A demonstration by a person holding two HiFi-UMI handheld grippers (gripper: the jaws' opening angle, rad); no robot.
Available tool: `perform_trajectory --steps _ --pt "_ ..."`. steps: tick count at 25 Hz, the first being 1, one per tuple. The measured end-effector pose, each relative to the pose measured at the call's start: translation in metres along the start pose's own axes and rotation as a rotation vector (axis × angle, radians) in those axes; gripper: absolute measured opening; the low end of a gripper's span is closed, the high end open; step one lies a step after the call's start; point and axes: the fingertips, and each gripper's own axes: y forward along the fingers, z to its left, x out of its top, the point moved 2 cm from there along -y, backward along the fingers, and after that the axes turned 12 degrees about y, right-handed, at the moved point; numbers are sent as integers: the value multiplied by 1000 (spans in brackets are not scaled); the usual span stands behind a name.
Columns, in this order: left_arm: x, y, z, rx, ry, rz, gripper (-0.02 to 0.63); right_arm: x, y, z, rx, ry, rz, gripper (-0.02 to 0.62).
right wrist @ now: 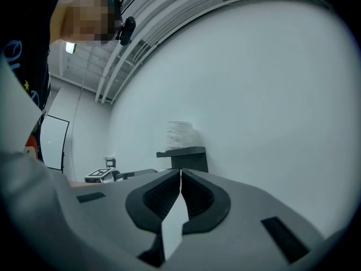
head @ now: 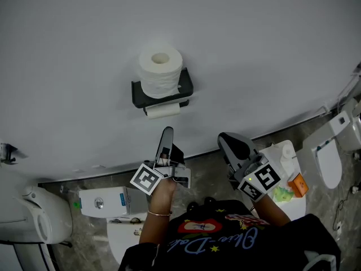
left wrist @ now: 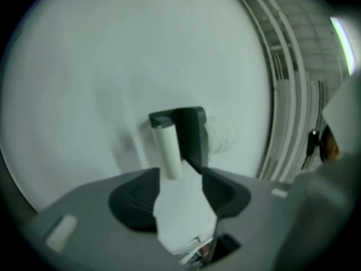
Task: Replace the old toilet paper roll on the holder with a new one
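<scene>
- Our left tool (head: 167,133), jaws apart and empty, faces the old roll (head: 162,110) on the holder (head: 186,88) ahead.
- Our right tool (head: 230,141) is closed and empty; the new roll (head: 161,72) stands atop the holder, beyond both.
- We judge the swap unstarted.

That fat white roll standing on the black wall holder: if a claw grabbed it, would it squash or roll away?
The full roll looks soft and light, so a squeeze would probably dent it. Standing on its flat end on the holder, it likely stays put; tipped over, it would probably roll.
</scene>
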Motion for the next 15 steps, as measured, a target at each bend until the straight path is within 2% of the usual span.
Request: perform_trajectory --steps 3,6,11,15 --pt "8 15 10 12 -63 -74 222 1 -2 -10 -20 0 1 15" --pt "13 27 20 28 -73 -101 222 2 -3 -18 -38 4 -4 15" --pt "19 43 34 46 -137 -145 232 1 -1 -22 -43 6 -1 14" --pt "24 53 35 37 -129 -155 232 2 3 -23 -39 4 -1 15"
